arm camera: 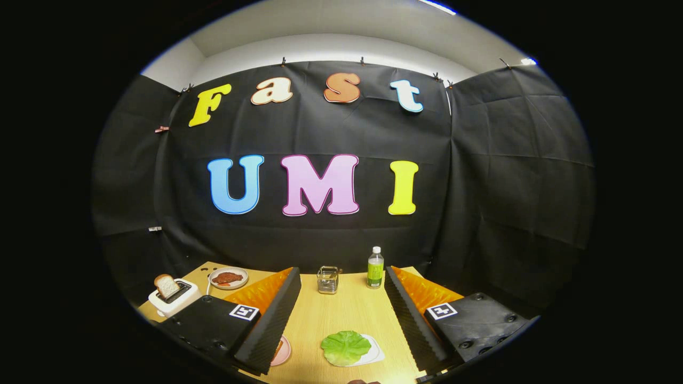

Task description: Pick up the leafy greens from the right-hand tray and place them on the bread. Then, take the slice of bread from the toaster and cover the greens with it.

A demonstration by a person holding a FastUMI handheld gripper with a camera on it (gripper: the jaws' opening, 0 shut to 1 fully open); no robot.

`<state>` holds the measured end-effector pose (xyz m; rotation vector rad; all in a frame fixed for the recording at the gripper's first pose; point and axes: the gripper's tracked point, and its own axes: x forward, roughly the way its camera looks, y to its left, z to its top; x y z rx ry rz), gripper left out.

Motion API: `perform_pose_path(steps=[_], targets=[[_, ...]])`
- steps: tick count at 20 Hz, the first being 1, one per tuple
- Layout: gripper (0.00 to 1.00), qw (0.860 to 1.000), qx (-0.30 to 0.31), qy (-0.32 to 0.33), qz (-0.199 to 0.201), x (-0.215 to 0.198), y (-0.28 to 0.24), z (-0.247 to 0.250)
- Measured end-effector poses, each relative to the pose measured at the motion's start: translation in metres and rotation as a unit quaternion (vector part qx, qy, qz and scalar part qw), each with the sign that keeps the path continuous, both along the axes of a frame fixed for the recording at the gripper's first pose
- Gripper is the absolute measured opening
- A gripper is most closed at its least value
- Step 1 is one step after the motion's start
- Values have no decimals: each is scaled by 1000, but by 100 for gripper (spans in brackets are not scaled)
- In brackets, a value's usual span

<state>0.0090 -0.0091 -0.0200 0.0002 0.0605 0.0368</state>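
Green lettuce is lying on its white tray at lower centre, between the fingers of the wide-open, empty gripper; the bread is sitting in the toaster at lower left.

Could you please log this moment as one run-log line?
gripper: open, holding nothing | greens: on tray, between fingers | bread: in toaster | stage: approaching greens

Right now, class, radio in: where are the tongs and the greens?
Tongs open, empty, above the table. Greens on their tray, between the fingers, untouched. Bread up in the toaster. Nothing blocking.
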Motion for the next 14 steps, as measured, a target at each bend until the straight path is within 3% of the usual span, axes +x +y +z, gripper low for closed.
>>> perform_pose_path(steps=[14], targets=[[98, 999, 2, 38, 31, 16, -4, -30]])
